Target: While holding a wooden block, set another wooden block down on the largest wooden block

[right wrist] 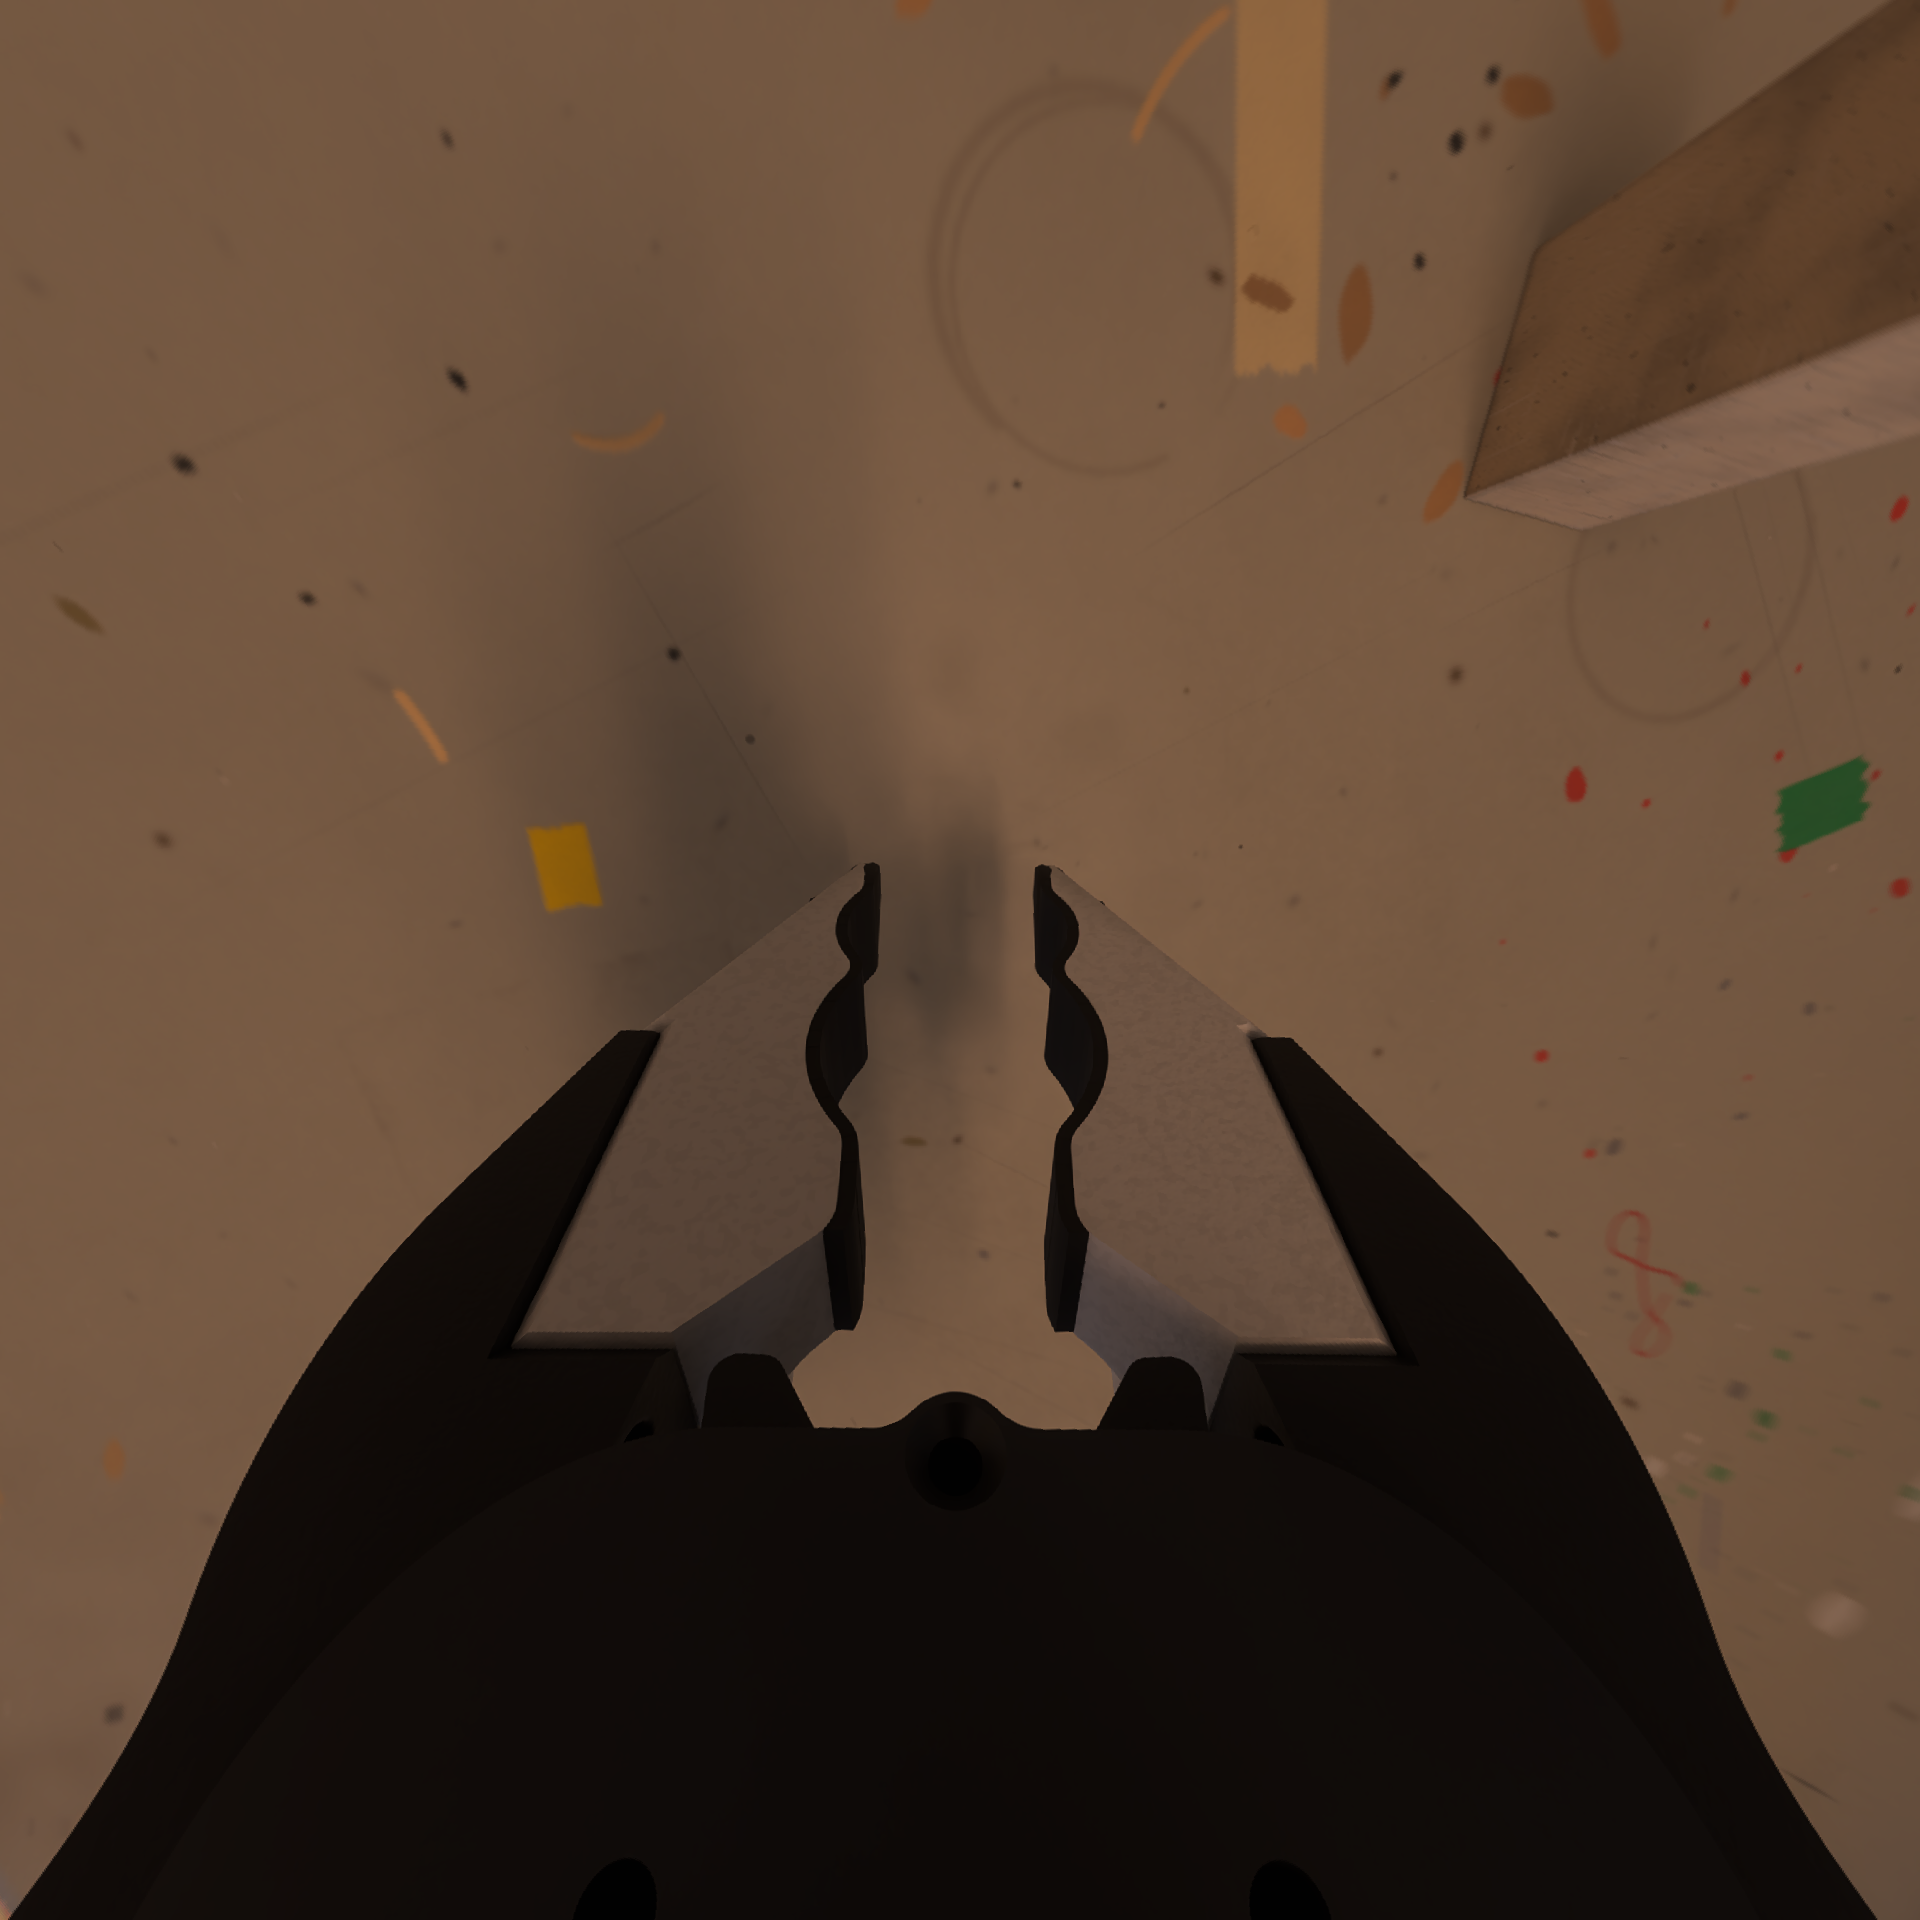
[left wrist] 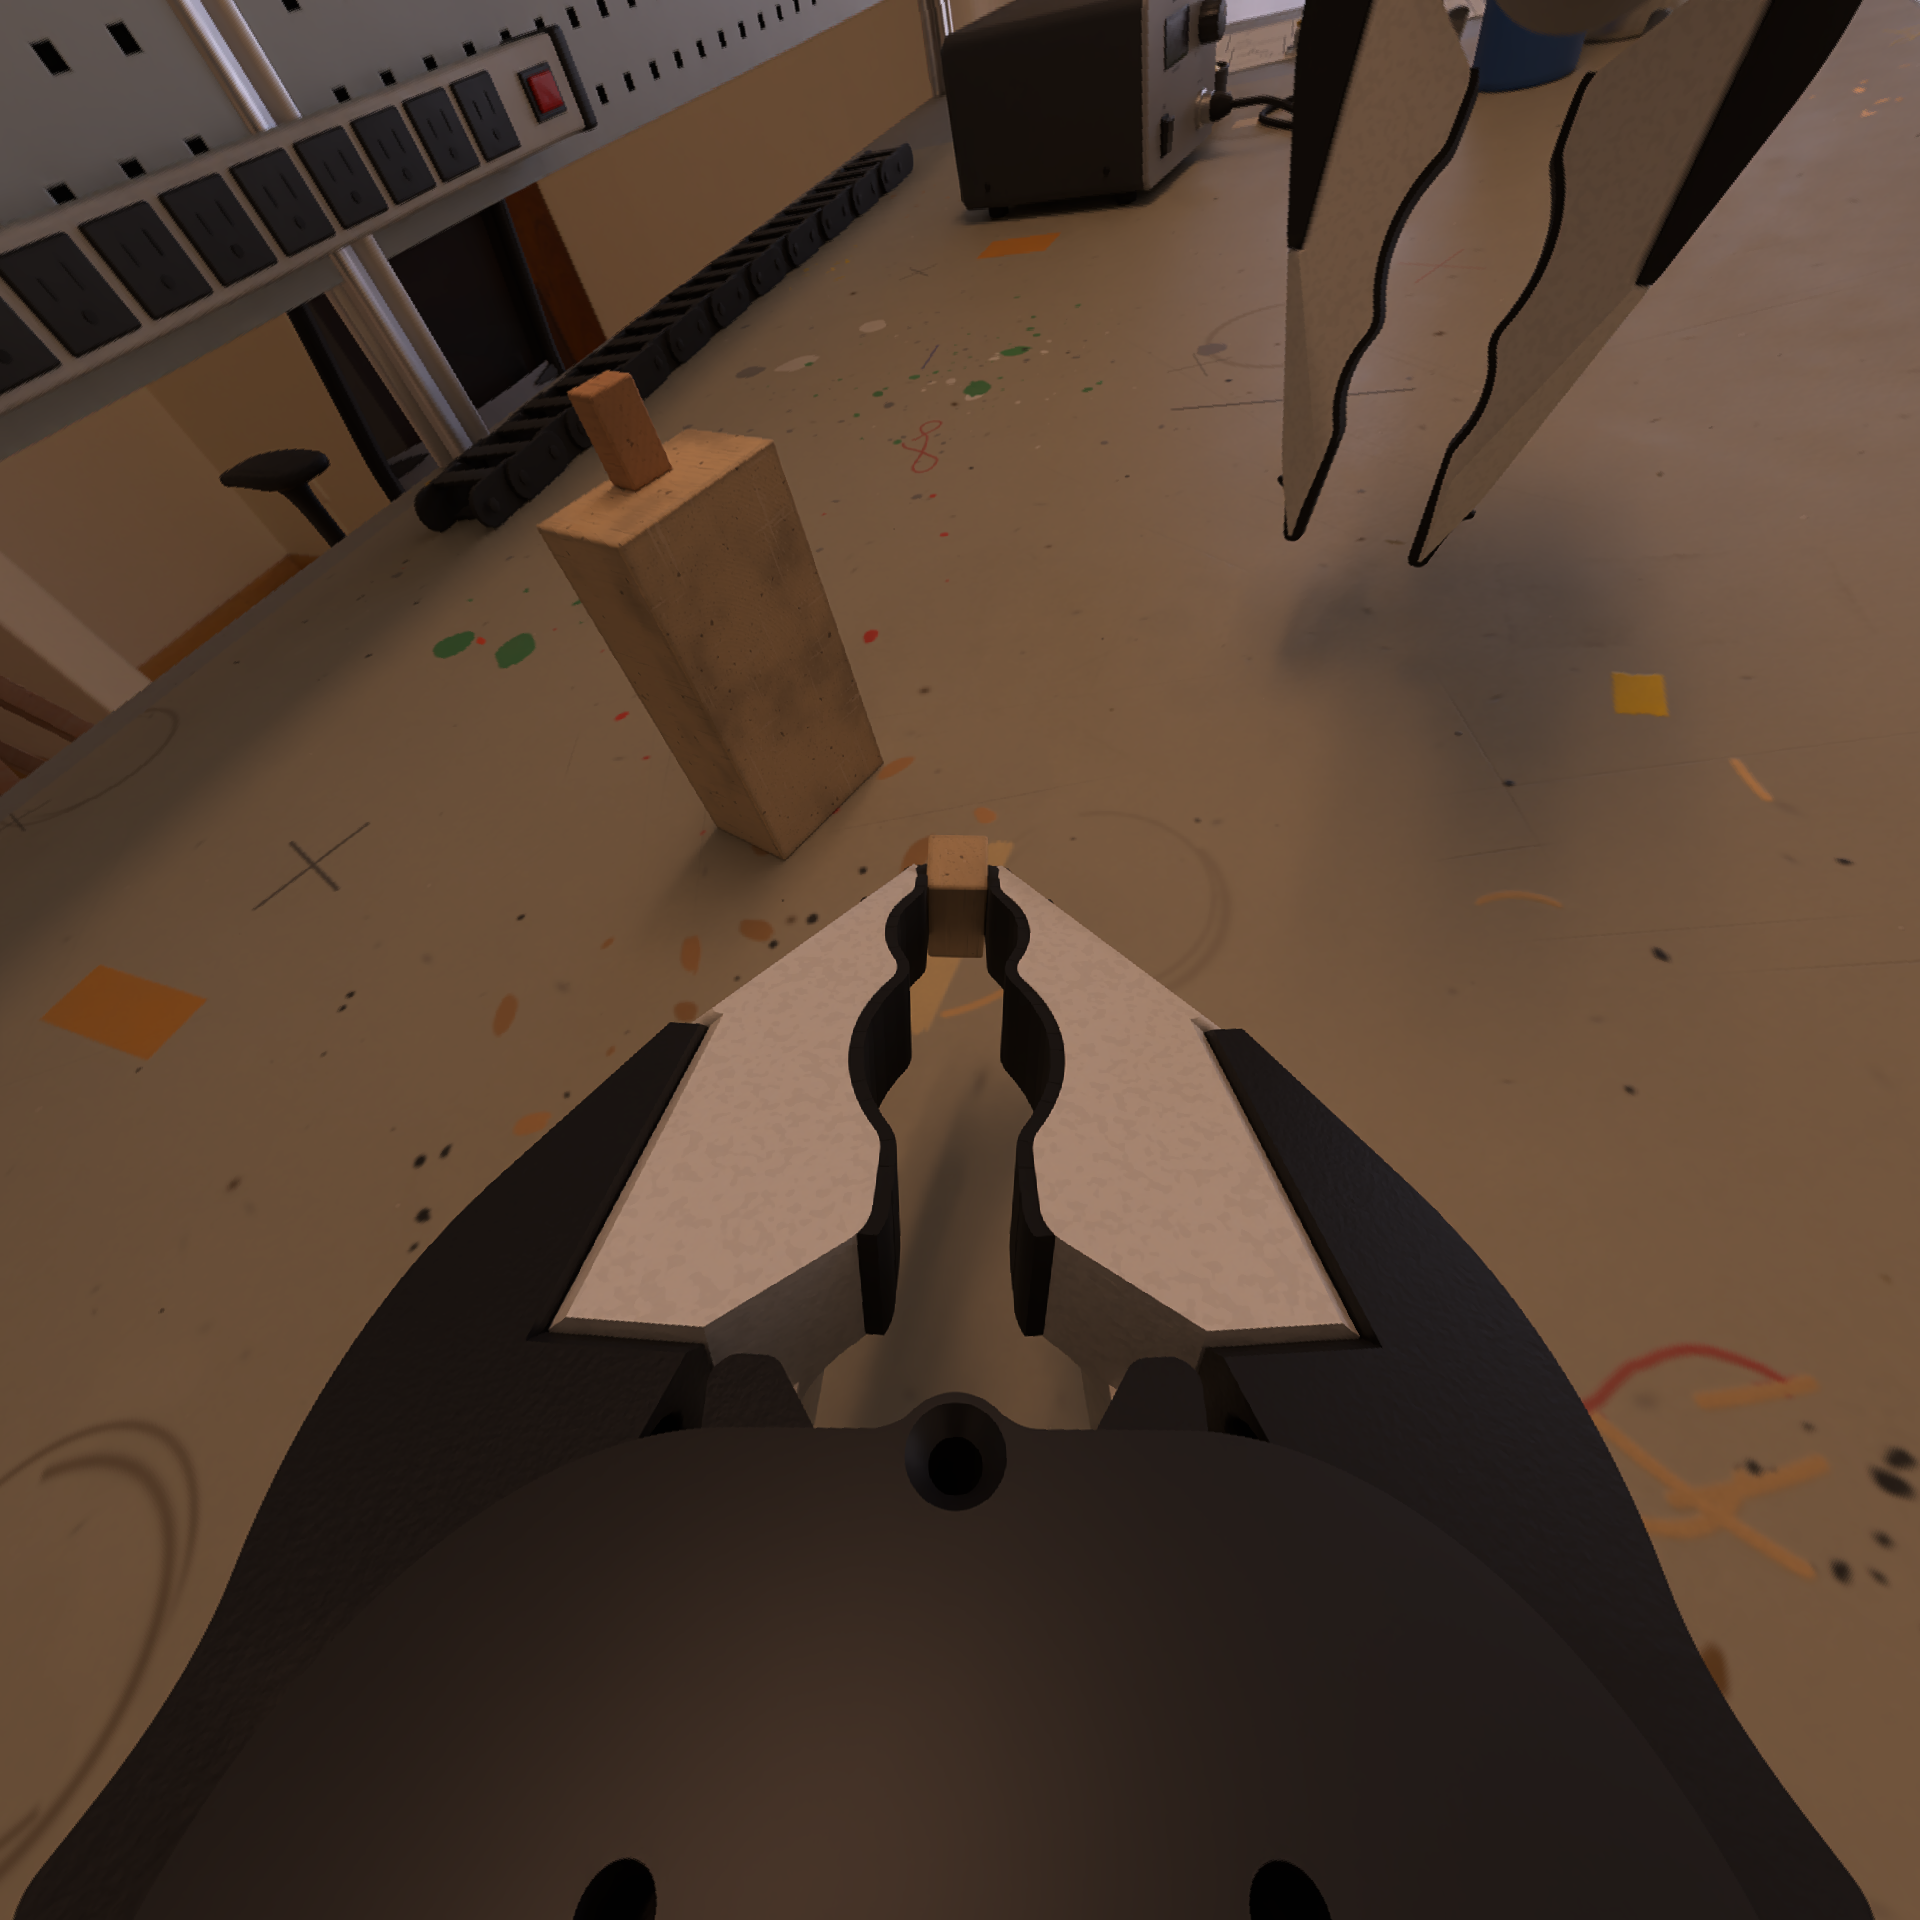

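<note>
In the left wrist view my left gripper [left wrist: 956, 878] is shut on a small wooden block [left wrist: 956, 894], held above the table. Ahead to the left the largest wooden block [left wrist: 717, 644] stands upright on the table, with a small brown wooden block [left wrist: 620, 428] standing on its top. My right gripper [left wrist: 1351, 545] hangs open and empty at the upper right, fingers pointing down, apart from both blocks. In the right wrist view my right gripper [right wrist: 956, 878] is open over bare table, and the largest block [right wrist: 1704, 343] shows at the upper right.
A paint-spattered table [left wrist: 1143, 675] carries a black cable chain [left wrist: 707, 312] and a dark power supply box [left wrist: 1081, 104] at the back. A power strip [left wrist: 281, 197] runs along the pegboard at the upper left. The table's left edge is near the big block.
</note>
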You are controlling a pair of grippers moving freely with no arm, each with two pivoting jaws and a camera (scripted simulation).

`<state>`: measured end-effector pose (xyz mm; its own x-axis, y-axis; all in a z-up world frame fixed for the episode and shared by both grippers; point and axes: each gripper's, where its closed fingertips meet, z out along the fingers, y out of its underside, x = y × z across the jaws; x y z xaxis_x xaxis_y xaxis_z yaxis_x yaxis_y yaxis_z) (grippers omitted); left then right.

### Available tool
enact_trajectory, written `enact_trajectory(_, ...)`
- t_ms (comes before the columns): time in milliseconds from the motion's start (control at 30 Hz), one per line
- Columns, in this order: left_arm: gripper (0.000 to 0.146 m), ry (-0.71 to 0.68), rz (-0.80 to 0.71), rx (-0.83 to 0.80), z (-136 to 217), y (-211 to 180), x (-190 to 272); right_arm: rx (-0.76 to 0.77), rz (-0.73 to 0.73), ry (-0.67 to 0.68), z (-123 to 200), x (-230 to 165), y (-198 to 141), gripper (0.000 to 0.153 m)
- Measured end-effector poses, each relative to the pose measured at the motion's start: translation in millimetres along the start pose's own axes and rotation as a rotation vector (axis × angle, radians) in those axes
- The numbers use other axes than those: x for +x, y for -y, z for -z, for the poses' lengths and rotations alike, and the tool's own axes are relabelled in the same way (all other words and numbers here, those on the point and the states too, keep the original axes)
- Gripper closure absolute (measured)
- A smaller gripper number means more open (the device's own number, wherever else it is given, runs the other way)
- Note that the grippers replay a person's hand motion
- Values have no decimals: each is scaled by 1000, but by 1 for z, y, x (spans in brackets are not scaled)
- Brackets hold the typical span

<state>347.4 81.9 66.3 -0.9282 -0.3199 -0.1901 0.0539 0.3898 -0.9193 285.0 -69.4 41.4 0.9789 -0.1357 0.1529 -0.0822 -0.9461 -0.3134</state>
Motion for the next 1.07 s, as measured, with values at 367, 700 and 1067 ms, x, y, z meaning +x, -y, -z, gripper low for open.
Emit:
enact_trajectory(367,137,6,3,-20,-2,-5,-1,79,-52,26,-22,-6,-1,128)
enact_trajectory(700,137,1,3,-19,-2,-4,-1,112,-34,37,-22,-8,3,144)
enact_trajectory(1067,137,8,4,-31,-3,-7,-1,109,-75,30,-17,-6,4,132)
